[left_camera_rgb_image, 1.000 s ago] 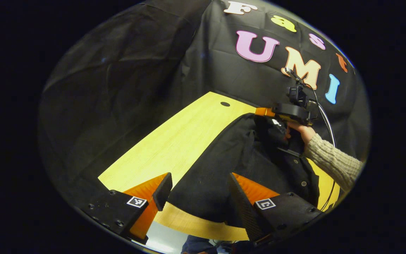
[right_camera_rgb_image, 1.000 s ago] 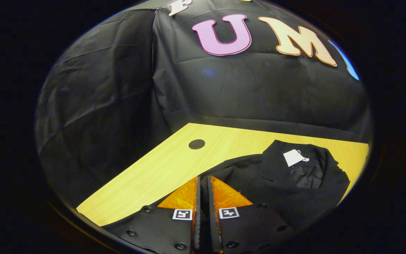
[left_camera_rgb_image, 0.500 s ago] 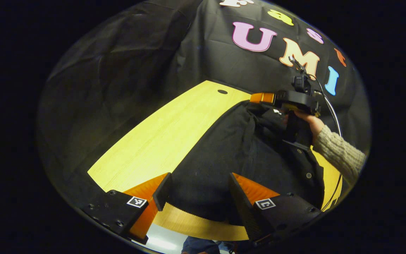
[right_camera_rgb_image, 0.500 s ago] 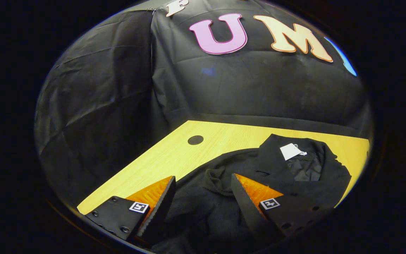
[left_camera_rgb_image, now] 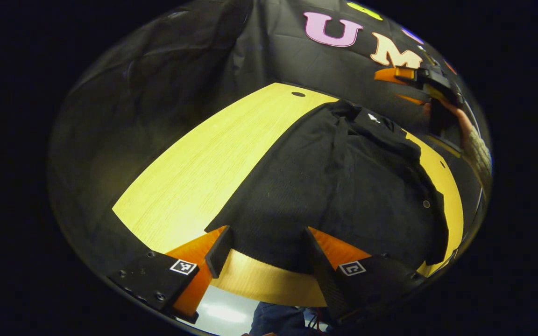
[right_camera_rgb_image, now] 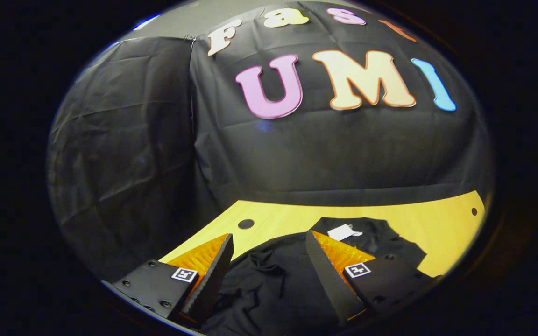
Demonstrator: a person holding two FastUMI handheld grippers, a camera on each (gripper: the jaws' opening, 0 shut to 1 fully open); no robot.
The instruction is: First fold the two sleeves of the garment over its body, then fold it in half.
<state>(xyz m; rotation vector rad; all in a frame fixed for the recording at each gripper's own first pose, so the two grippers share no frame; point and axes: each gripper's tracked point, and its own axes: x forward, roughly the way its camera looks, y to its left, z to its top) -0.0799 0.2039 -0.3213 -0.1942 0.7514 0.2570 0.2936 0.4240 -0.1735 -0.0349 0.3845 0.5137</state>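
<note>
The black jacket point(left_camera_rgb_image: 343, 186) lay on the yellow wooden surface point(left_camera_rgb_image: 203, 158). The left claw point(left_camera_rgb_image: 264, 252) stood apart at its hem, lower centre. The right claw point(right_camera_rgb_image: 269, 261) hung apart, empty, above it.

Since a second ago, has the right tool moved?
Yes. In the left gripper view the right tool has risen off the garment and now sits open against the booth wall, clear of the table.

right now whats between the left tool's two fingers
In the left gripper view, the black garment's hem edge over the wooden table lies between the open left tool's fingers, apparently unpinched.
</note>
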